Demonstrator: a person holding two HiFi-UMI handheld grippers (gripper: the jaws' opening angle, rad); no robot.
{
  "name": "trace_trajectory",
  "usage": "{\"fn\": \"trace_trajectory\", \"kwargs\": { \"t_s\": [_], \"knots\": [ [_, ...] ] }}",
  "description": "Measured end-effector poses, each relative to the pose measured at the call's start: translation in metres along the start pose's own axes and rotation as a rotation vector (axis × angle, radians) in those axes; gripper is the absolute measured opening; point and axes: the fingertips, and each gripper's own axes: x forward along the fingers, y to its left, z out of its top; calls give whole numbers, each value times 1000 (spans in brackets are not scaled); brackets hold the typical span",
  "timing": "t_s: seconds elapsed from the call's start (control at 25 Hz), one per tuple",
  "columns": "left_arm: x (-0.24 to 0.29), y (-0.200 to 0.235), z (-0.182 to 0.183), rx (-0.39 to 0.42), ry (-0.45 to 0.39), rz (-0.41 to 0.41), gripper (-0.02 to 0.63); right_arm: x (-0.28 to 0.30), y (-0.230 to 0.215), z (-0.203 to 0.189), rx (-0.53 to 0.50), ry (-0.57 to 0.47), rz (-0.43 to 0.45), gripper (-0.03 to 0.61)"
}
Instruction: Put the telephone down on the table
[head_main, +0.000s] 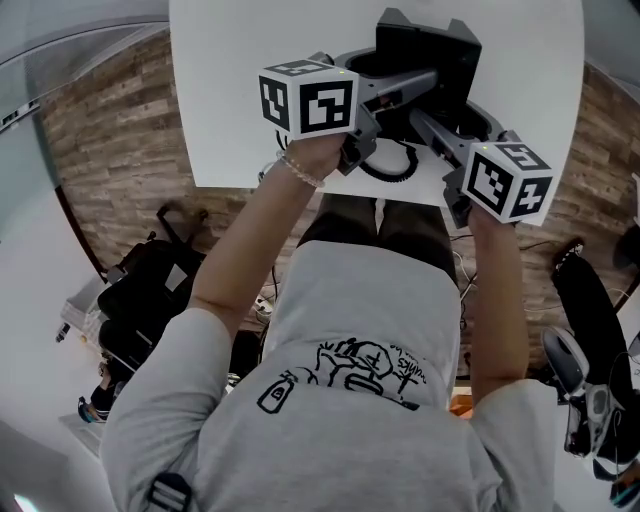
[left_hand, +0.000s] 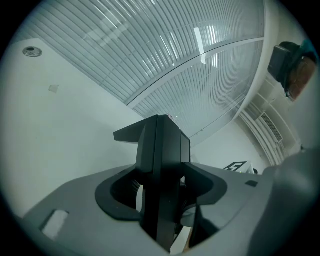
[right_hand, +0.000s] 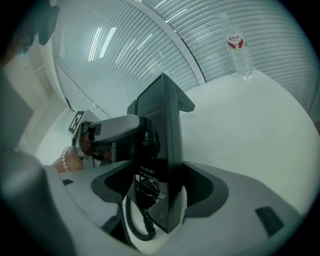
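Note:
A black telephone (head_main: 428, 45) stands upright over the white table (head_main: 225, 120), gripped from both sides. My left gripper (head_main: 405, 88) is shut on its left edge, and my right gripper (head_main: 435, 135) is shut on its right side. In the left gripper view the telephone's narrow edge (left_hand: 161, 150) fills the gap between the jaws. The right gripper view shows the telephone's back (right_hand: 159, 135) between the jaws, its coiled cord (right_hand: 134, 222) hanging below, and the left gripper (right_hand: 112, 129) clamped on the far side. Whether the telephone touches the table is hidden.
A clear water bottle (right_hand: 239, 46) stands far back on the table. The person's own body and legs lie below the table's near edge (head_main: 300, 190). Bags (head_main: 150, 290) and cables lie on the wooden floor to either side.

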Motion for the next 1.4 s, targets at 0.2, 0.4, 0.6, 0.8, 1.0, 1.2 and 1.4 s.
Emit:
{"fn": "trace_trajectory", "kwargs": {
  "t_s": [0.2,0.4,0.6,0.8,1.0,1.2,1.4],
  "knots": [
    [4,12,-1,-17,-9,11,276,8,-7,-1,1,9,1,301],
    [9,17,-10,-27,-13,9,278,12,-14,-10,2,19,2,301],
    [13,23,-14,-25,-8,13,278,16,-20,-14,8,19,7,301],
    [15,30,-16,-49,-3,24,276,20,-23,-15,25,8,13,301],
    [16,33,-13,-69,6,27,272,22,-24,-12,35,6,23,301],
    [19,32,-14,-75,42,31,273,23,-25,-14,72,7,45,302],
    [21,42,-16,-71,53,71,301,24,-32,-17,73,28,-6,302]
  ]
}}
